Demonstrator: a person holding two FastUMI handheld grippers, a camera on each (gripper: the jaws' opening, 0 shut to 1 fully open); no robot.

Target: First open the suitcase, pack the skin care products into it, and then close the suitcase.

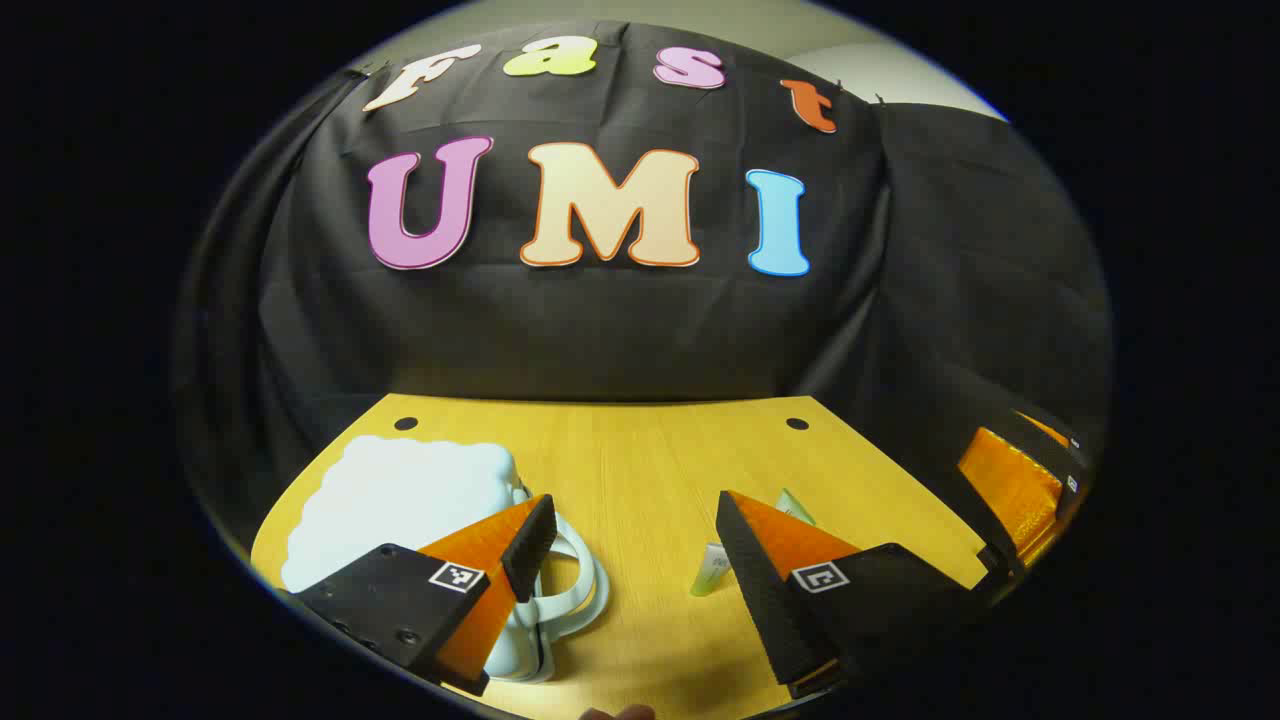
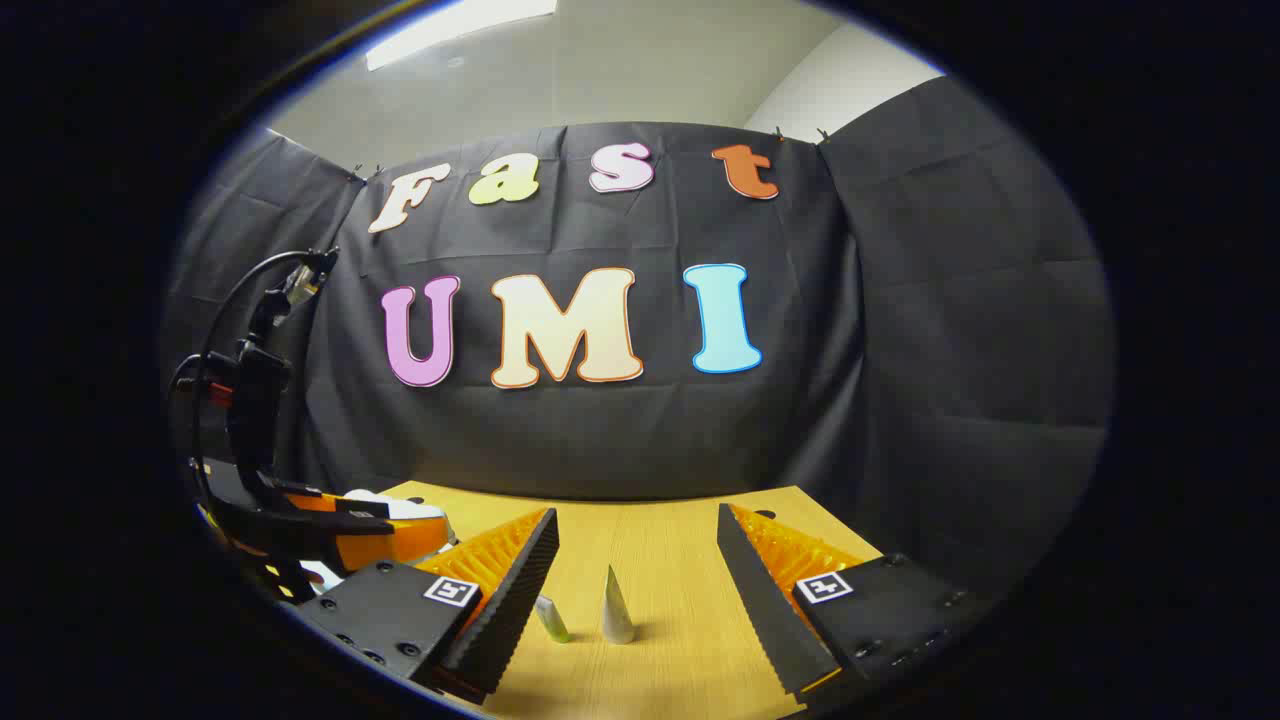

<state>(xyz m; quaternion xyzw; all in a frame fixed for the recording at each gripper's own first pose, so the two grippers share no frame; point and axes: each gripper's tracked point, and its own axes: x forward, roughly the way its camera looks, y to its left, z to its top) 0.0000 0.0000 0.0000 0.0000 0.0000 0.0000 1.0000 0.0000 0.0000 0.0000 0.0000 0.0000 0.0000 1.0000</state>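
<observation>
My left gripper (image 1: pixel 635 545) gapes empty at lower frame, beside the shut pale suitcase (image 1: pixel 400 500); my right gripper (image 2: pixel 635 560), also spread, frames two tubes (image 2: pixel 617 610), probably skincare.

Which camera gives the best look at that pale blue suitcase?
The left gripper view: the suitcase lies closed on the table, handle visible. In the right gripper view, just a sliver peeks out behind the left tool.

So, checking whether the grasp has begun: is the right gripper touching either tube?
Apart. The right gripper view shows the open right gripper with bare table between its fingers and both tubes.
</observation>
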